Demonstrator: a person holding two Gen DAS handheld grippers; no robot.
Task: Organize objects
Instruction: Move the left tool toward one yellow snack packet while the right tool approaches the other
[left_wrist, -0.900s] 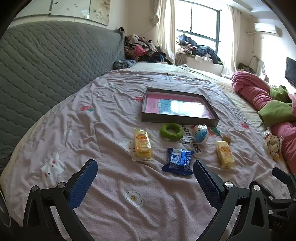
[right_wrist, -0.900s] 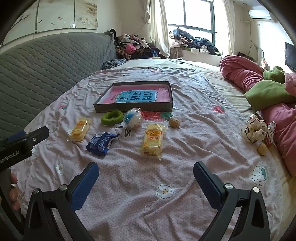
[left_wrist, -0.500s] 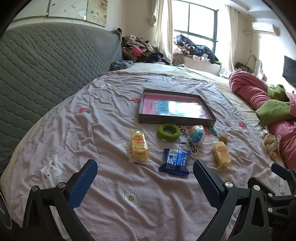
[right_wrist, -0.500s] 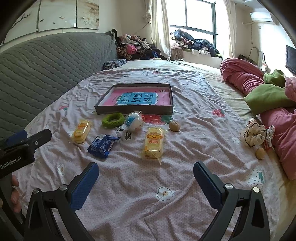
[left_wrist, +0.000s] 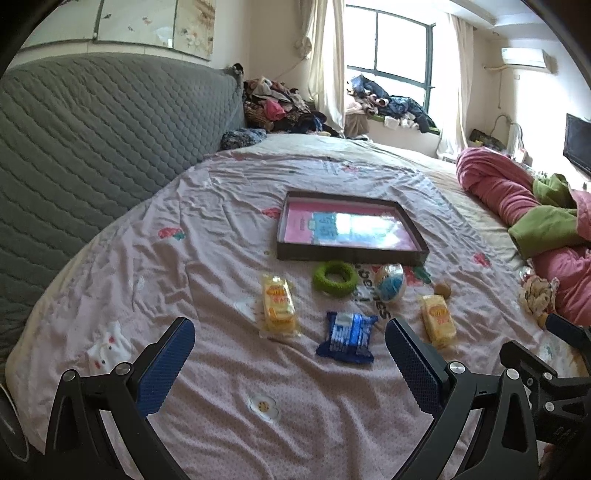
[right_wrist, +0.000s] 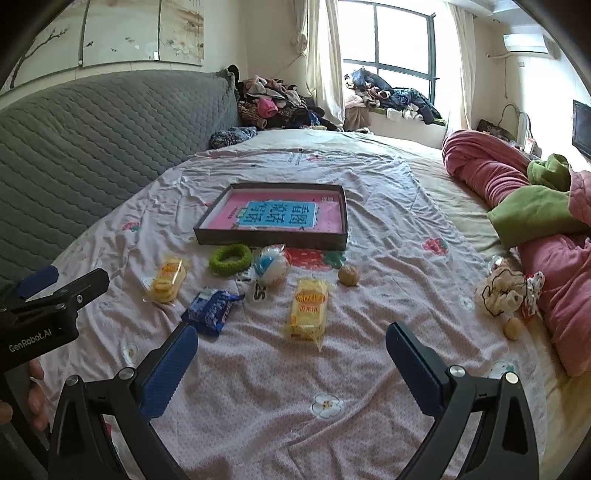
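probably light and crinkly, the blue snack packet (left_wrist: 347, 336) on the bed (left_wrist: 207, 236) short of the shallow box tray (left_wrist: 351, 254); best pinched across its short sides. left hand-held gripper (left_wrist: 290, 363) and right hand-held gripper (right_wrist: 291, 369) both spread wide, holding nothing.

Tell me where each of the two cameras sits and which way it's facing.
Left wrist: on the left gripper, angled down across the bed; its open blue-padded fingers and part of the right gripper show.
Right wrist: on the right gripper, same heading; its open fingers and the left gripper show.
Shared: dark shallow tray, green ring, blue snack packet.
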